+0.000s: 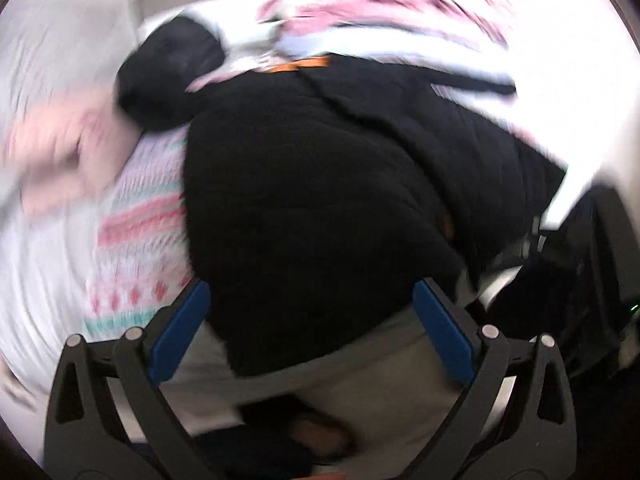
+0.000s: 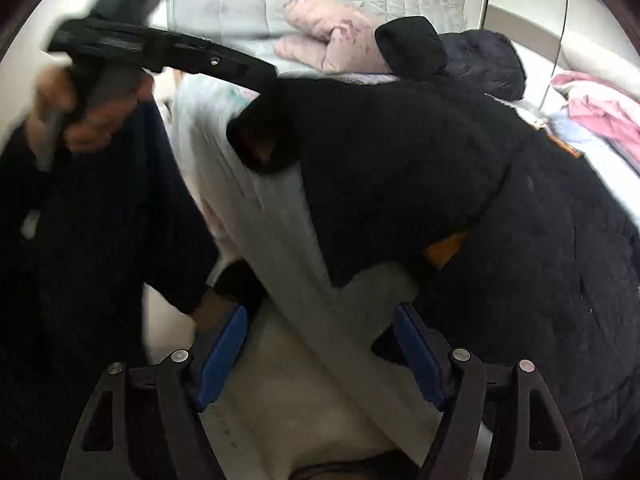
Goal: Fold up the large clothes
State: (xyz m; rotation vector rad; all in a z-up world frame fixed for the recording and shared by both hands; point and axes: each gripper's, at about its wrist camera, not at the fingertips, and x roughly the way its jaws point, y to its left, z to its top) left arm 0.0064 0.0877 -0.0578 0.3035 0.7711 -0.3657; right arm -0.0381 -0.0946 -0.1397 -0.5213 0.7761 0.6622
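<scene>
- Left gripper (image 1: 310, 322): blue pads (image 1: 182, 330) stood spread apart, nothing clamped between them. The left wrist view was blurred.
- Black jacket (image 1: 320, 184): lay bulked on the bed (image 2: 288, 216) directly ahead of the left gripper, its lower edge between the spread fingers.
- Right gripper (image 2: 320, 356): fingers were likewise parted and empty, over the bed's pale edge.
- The jacket lay ahead and right of the right gripper.
- A patterned blanket (image 1: 140, 240) lay left of the jacket; pink clothing (image 1: 384, 12) lay beyond.
- A pink pillow (image 2: 332, 36) lay beyond the jacket.
</scene>
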